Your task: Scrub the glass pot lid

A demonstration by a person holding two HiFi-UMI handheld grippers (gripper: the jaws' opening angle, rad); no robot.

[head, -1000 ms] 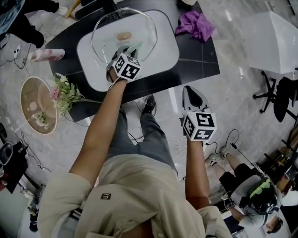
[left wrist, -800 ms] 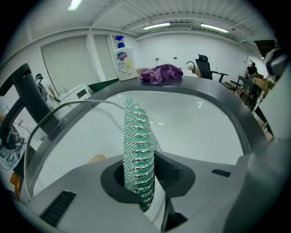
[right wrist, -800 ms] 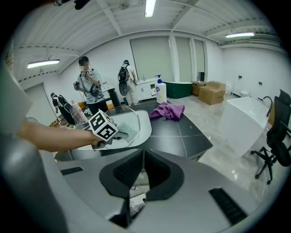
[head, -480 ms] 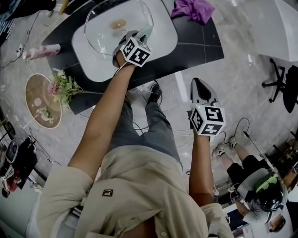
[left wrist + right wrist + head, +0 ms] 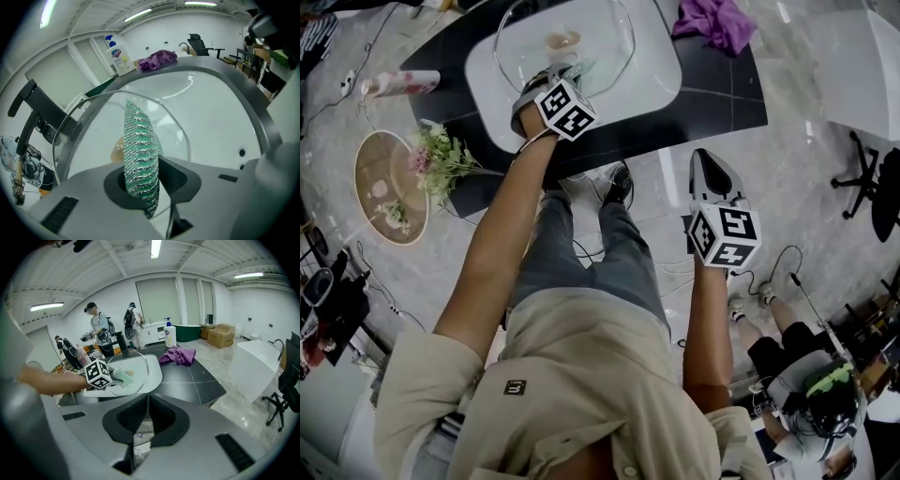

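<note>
The glass pot lid [image 5: 534,42] lies on a white tray [image 5: 652,61] on the dark table [image 5: 712,103], with its brown knob [image 5: 562,39] near the middle. My left gripper [image 5: 562,80] is shut on a green-and-silver scrubber [image 5: 586,67], which it holds over the lid's near part. In the left gripper view the scrubber [image 5: 139,150] stands upright between the jaws, with the lid [image 5: 89,136] behind it. My right gripper [image 5: 705,169] hangs off the table over the floor, shut with nothing held. The right gripper [image 5: 149,411] view shows the lid [image 5: 136,363] from afar.
A purple cloth [image 5: 717,21] lies at the table's far right and a soap bottle [image 5: 119,57] stands beside it. Flowers [image 5: 441,164] and a pink bottle [image 5: 398,82] are at the table's left. A round tray [image 5: 384,197] lies on the floor. People [image 5: 98,331] stand behind the table.
The left gripper with the scrubber slid right over the lid, then back left toward the knob's line. The right gripper stayed off the table. The head view shifted.
</note>
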